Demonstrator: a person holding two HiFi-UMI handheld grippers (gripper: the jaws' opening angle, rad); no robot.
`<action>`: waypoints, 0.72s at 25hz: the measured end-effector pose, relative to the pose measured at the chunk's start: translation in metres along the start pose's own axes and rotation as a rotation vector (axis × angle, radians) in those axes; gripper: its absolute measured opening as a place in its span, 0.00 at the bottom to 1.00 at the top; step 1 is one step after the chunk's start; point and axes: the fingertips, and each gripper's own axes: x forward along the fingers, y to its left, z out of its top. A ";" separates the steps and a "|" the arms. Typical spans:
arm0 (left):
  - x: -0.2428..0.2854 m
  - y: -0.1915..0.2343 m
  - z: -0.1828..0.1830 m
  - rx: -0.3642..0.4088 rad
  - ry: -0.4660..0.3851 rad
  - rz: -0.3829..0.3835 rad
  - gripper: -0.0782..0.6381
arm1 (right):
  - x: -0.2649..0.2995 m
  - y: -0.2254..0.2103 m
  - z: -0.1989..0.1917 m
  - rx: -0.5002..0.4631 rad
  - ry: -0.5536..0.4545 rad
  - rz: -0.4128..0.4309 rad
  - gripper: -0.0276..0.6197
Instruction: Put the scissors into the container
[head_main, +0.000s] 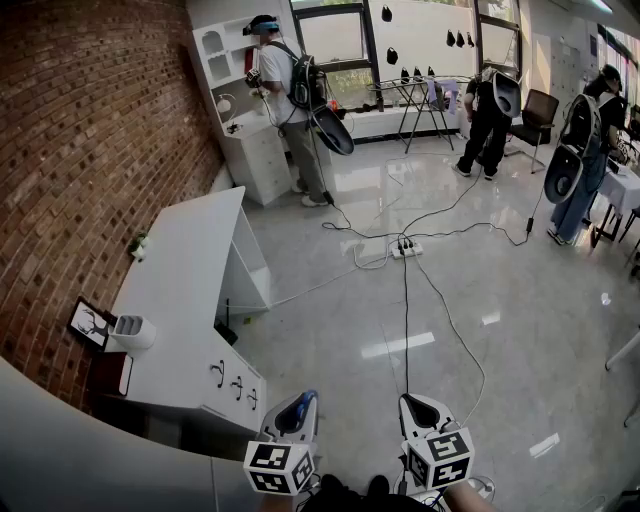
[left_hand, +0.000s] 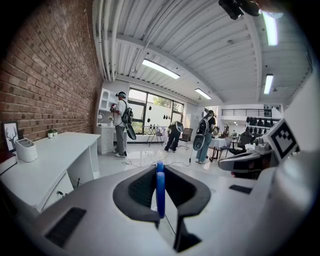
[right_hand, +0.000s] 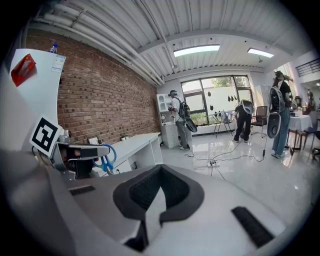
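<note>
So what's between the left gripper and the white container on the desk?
Only bare white desk top and its drawer fronts, in the head view: nothing stands between the left gripper, shut on the blue scissors, and the white container.

The left gripper and the right gripper are low in the picture, side by side over the shiny floor. Blue scissors show between the left jaws. At the left, a white desk stands along the brick wall. On its near end a white container stands beside a small picture. Cables run to a power strip.
</note>
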 end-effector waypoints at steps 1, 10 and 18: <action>-0.001 -0.001 0.000 -0.002 0.001 0.001 0.17 | -0.001 0.000 0.000 0.001 0.000 0.001 0.04; -0.005 -0.008 -0.002 -0.008 0.000 -0.006 0.17 | -0.007 -0.003 -0.001 0.020 -0.024 -0.014 0.04; -0.003 -0.015 -0.003 -0.009 -0.007 0.000 0.17 | -0.012 -0.012 0.000 0.040 -0.047 -0.025 0.04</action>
